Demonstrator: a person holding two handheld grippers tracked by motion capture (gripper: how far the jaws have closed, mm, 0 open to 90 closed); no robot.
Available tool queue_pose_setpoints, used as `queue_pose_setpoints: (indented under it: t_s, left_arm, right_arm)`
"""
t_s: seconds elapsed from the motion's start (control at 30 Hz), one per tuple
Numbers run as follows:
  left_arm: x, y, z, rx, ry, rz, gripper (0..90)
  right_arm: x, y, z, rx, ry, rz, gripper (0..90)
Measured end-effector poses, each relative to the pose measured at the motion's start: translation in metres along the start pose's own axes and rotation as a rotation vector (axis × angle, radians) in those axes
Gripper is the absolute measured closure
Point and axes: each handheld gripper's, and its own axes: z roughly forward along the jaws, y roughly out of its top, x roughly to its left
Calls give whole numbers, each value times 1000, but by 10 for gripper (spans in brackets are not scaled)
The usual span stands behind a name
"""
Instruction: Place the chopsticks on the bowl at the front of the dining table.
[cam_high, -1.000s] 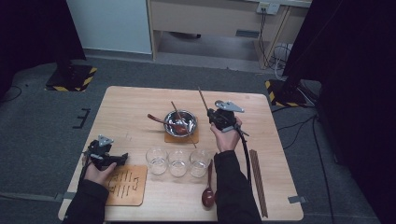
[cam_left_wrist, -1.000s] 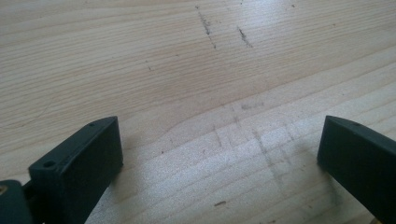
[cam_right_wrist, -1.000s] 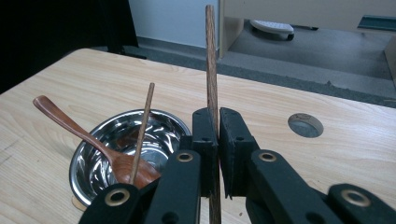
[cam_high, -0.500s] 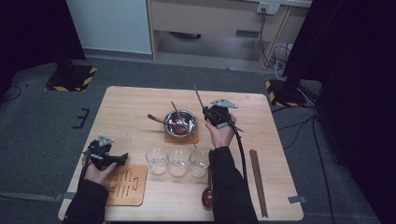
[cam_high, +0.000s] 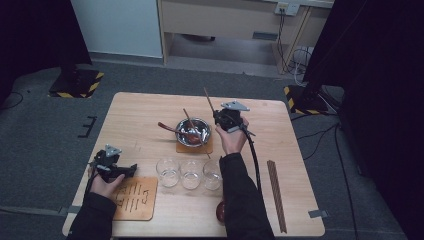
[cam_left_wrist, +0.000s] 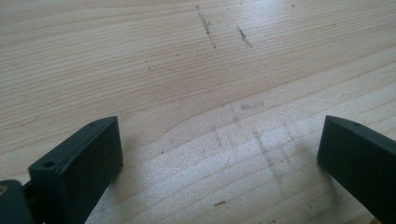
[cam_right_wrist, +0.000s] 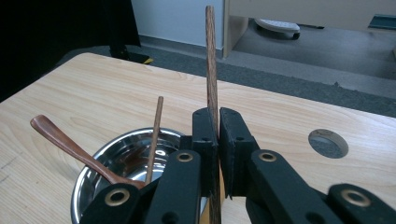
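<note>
My right gripper (cam_high: 220, 118) is shut on a dark wooden chopstick (cam_high: 208, 101) just right of a steel bowl (cam_high: 194, 131). In the right gripper view the chopstick (cam_right_wrist: 210, 60) stands upright between the closed jaws of that gripper (cam_right_wrist: 218, 127). The bowl (cam_right_wrist: 122, 156) lies just below and to the left, holding a brown wooden spoon (cam_right_wrist: 65, 141) and a second chopstick (cam_right_wrist: 154, 137). My left gripper (cam_high: 113, 168) rests at the table's left front. In its own view the left gripper (cam_left_wrist: 219, 154) is open over bare wood.
The bowl sits on a square wooden coaster (cam_high: 194, 147). Three empty glasses (cam_high: 191, 173) stand in a row in front of it. A slotted wooden trivet (cam_high: 135, 198) lies by the left hand. A pair of chopsticks (cam_high: 276, 195) lies at right. The table has a round hole (cam_right_wrist: 328, 142).
My right gripper has moved a little left and away, carrying the chopstick closer to the bowl. The left gripper has stayed put.
</note>
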Motion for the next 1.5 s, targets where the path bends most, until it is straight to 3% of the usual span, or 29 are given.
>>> queue_pose_setpoints:
  t_s: [0.63, 0.93, 1.5]
  left_arm:
    - [0, 0, 0, 0, 0, 0, 0]
    - [0, 0, 0, 0, 0, 0, 0]
    - [0, 0, 0, 0, 0, 0, 0]
  right_arm:
    - [1, 4, 11, -2, 22, 17, 856]
    - [8, 10, 17, -13, 37, -1, 856]
    - [16, -13, 46, 47, 66, 15, 856]
